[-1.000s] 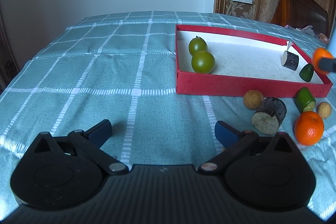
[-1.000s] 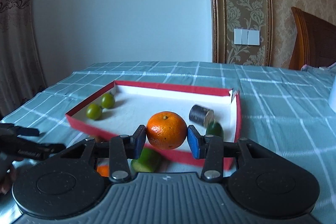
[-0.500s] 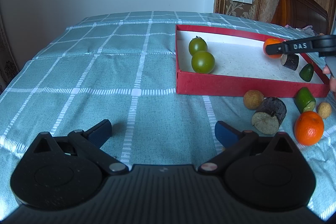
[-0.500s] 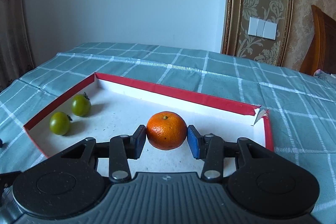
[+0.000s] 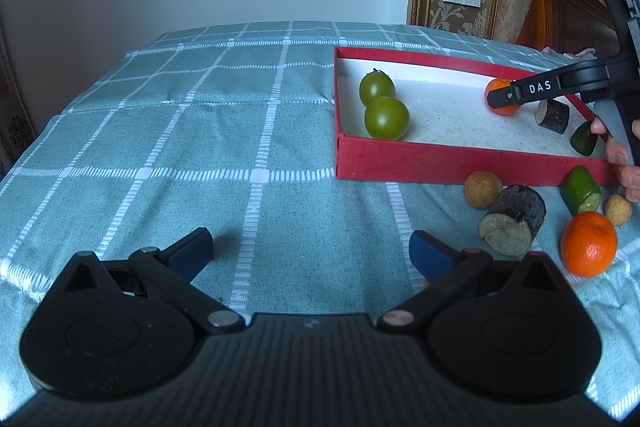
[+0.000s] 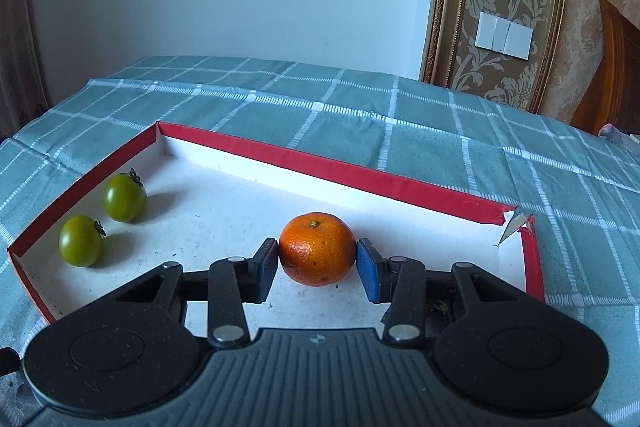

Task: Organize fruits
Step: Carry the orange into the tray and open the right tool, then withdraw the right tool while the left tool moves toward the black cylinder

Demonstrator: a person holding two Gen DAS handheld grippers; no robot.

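Between the right gripper (image 6: 317,263) jaws sits a mandarin (image 6: 317,249), clamped at its widest girth: light, soft-skinned, bruises under pressure. Left gripper (image 5: 310,251) jaws stand wide, empty.

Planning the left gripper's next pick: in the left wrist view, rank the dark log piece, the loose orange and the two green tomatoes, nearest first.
1. Dark log piece, just right of the left gripper.
2. Loose orange, farther right.
3. Green tomatoes, inside the red tray.
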